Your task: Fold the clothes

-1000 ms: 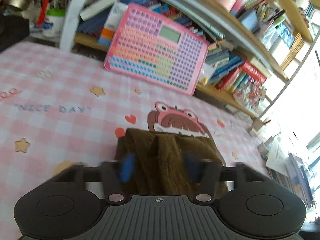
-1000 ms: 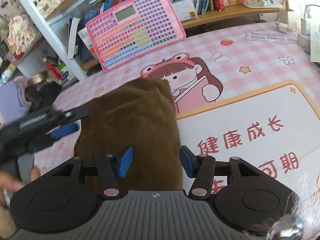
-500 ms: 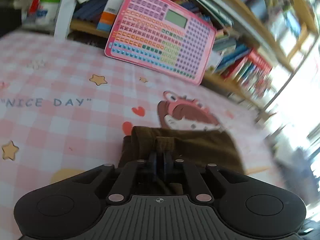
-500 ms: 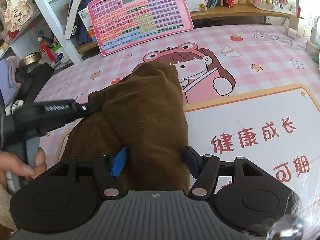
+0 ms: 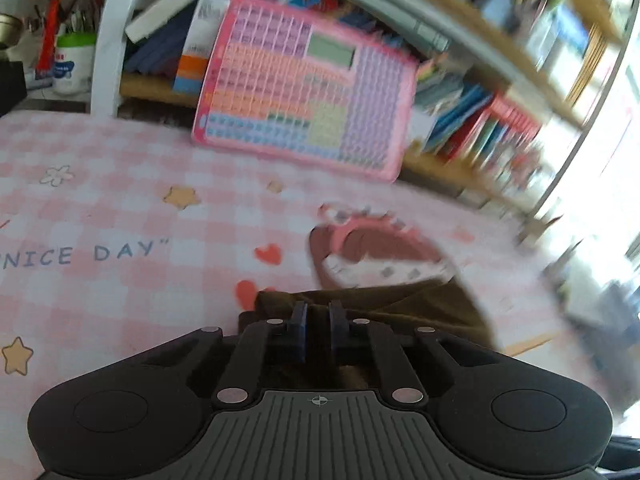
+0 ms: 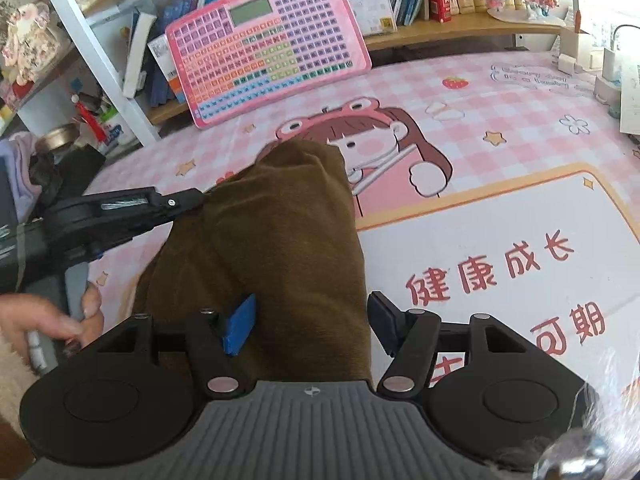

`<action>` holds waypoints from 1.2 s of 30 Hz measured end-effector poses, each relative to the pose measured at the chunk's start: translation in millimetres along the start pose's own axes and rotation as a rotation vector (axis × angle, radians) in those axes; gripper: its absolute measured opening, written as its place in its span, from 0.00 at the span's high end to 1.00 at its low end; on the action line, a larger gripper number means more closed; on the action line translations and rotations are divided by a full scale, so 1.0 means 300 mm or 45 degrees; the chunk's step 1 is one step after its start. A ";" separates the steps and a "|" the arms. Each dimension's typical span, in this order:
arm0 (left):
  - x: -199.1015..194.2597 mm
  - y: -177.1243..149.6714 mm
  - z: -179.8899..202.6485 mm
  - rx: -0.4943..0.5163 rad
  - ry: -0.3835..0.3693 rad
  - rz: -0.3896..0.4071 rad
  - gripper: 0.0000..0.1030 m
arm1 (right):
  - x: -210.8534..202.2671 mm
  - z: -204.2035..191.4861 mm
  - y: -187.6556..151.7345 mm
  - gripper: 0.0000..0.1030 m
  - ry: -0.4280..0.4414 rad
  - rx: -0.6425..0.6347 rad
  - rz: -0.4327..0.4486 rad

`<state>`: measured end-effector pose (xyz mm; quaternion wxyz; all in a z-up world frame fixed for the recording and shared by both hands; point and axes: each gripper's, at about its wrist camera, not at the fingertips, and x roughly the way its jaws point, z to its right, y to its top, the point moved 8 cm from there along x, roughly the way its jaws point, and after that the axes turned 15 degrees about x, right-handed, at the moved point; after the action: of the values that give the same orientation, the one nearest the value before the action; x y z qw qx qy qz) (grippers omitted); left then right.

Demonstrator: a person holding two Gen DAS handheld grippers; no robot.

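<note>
The brown garment (image 6: 280, 248) lies in a long bundle down the centre of the right wrist view, running from the lower middle of the frame up to the cartoon girl print, on the pink checked mat (image 6: 480, 92); in the left wrist view only its near edge (image 5: 400, 304) shows, just above the tool body at lower centre. Change noted: one second ago the left gripper (image 5: 318, 320) stood with its fingers apart on either side of the cloth; half a second ago they had come together, and now they are clamped on a ridge of the garment's left edge, a thin band of cloth between the blue pads. The left view is heavily smeared toward the right of the frame, which suggests the tool is in motion. Judgement: the edge has been secured and the fold of that side across the bundle appears to be starting. Seen from the right wrist view, the left tool reaches in from the left of the frame and its tip meets the cloth at centre left. The right gripper (image 6: 312, 320) is wide apart, holding nothing; its left pad (image 6: 240, 324) lies against the top of the garment, its right pad beside the garment's right edge, over the mat. A pink keyboard toy (image 6: 268, 48) leans against the bookshelf (image 6: 440, 28) at upper centre, well apart from the work.
</note>
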<state>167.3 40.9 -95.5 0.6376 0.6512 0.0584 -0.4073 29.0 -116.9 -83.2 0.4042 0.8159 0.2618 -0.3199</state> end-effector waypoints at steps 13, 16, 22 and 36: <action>-0.229 0.013 0.016 -0.046 0.025 0.119 0.83 | -0.017 0.000 -0.015 0.40 0.006 0.024 0.006; -0.299 -0.040 0.100 0.063 -0.001 0.119 0.83 | -0.007 0.013 -0.012 0.39 -0.014 0.045 0.014; -0.252 -0.150 0.225 0.440 0.100 -0.042 0.83 | 0.010 0.018 -0.017 0.37 -0.028 0.048 0.015; -0.352 -0.122 0.148 0.181 0.052 0.043 0.23 | -0.007 0.044 -0.026 0.35 0.051 0.134 -0.037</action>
<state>55.4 55.5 -53.7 0.5954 0.7038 0.0312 -0.3862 18.0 -123.9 -91.7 0.3506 0.8384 0.2647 -0.3226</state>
